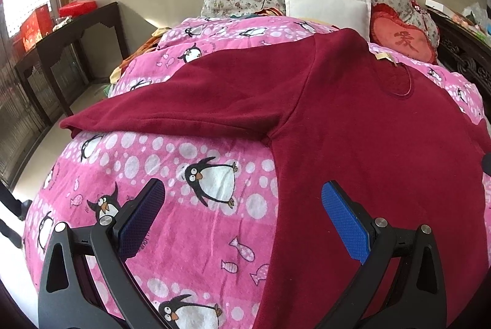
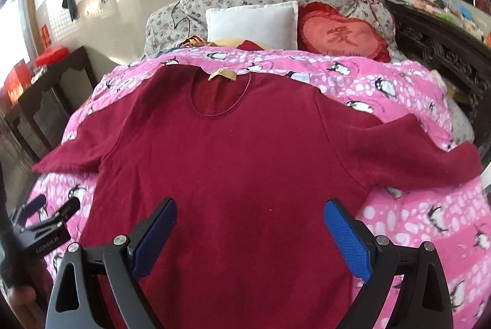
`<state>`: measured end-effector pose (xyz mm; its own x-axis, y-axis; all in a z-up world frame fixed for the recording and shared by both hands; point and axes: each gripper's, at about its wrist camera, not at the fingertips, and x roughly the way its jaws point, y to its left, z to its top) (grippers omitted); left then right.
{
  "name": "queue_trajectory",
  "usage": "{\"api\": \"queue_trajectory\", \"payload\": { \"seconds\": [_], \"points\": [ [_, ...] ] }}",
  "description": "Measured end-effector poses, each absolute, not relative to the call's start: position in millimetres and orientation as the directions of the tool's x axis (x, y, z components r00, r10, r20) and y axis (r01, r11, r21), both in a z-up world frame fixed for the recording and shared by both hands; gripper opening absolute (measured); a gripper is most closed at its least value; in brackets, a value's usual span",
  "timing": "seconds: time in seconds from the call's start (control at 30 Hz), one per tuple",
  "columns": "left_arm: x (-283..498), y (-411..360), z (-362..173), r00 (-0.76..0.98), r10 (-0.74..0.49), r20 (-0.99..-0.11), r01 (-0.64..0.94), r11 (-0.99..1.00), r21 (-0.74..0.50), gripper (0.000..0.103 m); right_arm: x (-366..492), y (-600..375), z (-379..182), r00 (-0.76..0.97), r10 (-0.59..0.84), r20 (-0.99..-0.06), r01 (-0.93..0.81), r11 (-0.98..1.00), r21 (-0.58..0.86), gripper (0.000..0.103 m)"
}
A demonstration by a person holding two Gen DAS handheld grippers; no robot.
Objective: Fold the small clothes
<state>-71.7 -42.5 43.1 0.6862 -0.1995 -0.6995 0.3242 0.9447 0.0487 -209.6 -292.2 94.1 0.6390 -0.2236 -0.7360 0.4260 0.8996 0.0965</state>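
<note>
Right wrist view: maroon top (image 2: pixel 233 163) spread flat on the penguin blanket (image 2: pixel 423 221), sleeves out.
Both left tongs (image 1: pixel 242 215) and right tongs (image 2: pixel 250 229) gape wide, holding nothing; whether they touch cloth is unclear.

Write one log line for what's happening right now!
stage: before first fold | maroon long-sleeved top: flat, sleeves out, on penguin blanket | left gripper: open, empty | right gripper: open, empty
</note>
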Motion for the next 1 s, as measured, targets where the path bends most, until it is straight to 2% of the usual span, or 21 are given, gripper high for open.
{"api": "queue_trajectory", "payload": {
  "seconds": [0.57,0.73,0.87,1.0],
  "points": [
    [-48,-11,51,0.693,-0.163,-0.702,0.261,0.965,0.034,0.103,-182,-274,77,0.609,-0.162,-0.776,0.342,0.937,0.073,0.096],
    [-23,26,59,0.669,-0.162,-0.725,0.202,0.979,-0.032,0.103,-176,-270,79,0.613,-0.155,-0.774,0.32,0.945,0.064,0.096],
    [1,73,63,0.64,-0.182,-0.747,0.097,0.983,-0.156,0.103,-170,-268,75,0.621,-0.112,-0.775,0.309,0.944,0.111,0.096],
    [28,114,61,0.633,-0.144,-0.761,-0.032,0.977,-0.212,0.102,-161,-260,71,0.619,-0.082,-0.781,0.278,0.953,0.12,0.096]
  ]
}}
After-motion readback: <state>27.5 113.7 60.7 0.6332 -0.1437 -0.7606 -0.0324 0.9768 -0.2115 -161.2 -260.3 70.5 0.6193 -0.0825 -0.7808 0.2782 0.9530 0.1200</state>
